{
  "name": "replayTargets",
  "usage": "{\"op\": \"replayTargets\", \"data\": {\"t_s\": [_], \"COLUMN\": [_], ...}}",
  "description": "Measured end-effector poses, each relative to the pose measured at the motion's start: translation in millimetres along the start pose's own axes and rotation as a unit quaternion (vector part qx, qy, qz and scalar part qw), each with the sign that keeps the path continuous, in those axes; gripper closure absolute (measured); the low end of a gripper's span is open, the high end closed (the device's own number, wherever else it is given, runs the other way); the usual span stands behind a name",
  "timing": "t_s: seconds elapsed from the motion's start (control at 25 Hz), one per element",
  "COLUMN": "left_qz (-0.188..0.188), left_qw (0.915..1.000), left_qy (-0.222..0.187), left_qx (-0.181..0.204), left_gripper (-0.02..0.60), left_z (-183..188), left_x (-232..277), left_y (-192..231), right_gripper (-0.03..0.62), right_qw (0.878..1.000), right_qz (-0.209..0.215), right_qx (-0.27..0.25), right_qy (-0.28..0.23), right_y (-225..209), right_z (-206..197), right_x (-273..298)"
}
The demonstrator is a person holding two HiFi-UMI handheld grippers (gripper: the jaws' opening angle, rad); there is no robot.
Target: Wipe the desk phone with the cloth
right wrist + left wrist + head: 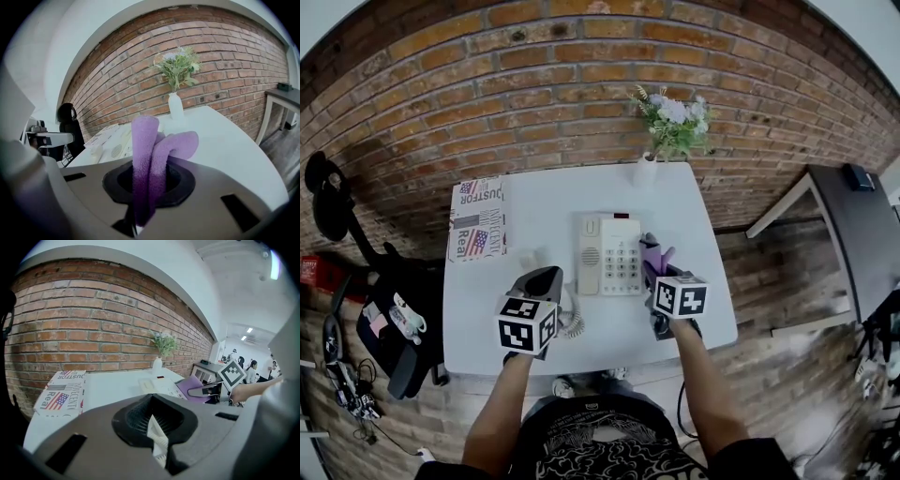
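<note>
two grippers: my right gripper (656, 272) clamped on the purple cloth (150, 154), desk phone (619, 255) just left of its fingers; my left gripper (158, 441) closed on what looks like the white coiled cord (573, 323). risk: tugging that cord would drag the phone mid-wipe.

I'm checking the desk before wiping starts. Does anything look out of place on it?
Yes. The desk phone has a bare cradle: its handset is off the hook. The left gripper is shut on a white ribbed piece, apparently the coiled cord. The right gripper grips the cloth.
</note>
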State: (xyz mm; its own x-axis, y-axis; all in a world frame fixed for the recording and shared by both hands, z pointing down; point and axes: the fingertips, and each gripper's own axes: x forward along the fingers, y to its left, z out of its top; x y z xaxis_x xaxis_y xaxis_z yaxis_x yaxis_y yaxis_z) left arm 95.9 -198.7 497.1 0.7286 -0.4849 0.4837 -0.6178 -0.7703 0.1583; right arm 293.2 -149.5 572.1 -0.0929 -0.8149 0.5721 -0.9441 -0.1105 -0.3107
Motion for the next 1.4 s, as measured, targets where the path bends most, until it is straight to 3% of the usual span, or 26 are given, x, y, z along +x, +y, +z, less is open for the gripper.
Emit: {"op": "replayTargets", "data": {"t_s": [0.76, 1.04, 1.4], "left_qz": [-0.047, -0.051, -0.043], "left_qw": [0.9988, 0.9985, 0.9990], "left_qy": [-0.003, -0.001, 0.000], "left_qx": [0.017, 0.019, 0.015], "left_gripper": [0.575, 0.575, 0.575], "left_z": [-10, -19, -32], "left_x": [-26, -42, -61], "left_y": [-5, 1, 17], "right_gripper": [0.546, 0.546, 0.546], "right_qw": [0.997, 0.993, 0.994], "right_qz": [-0.036, -0.051, -0.044], "right_qx": [0.060, 0.097, 0.091], "right_qy": [-0.013, -0.032, -0.029], "right_y": [23, 31, 60], "right_z": [-52, -60, -69], "right_x": [-38, -43, -35]}}
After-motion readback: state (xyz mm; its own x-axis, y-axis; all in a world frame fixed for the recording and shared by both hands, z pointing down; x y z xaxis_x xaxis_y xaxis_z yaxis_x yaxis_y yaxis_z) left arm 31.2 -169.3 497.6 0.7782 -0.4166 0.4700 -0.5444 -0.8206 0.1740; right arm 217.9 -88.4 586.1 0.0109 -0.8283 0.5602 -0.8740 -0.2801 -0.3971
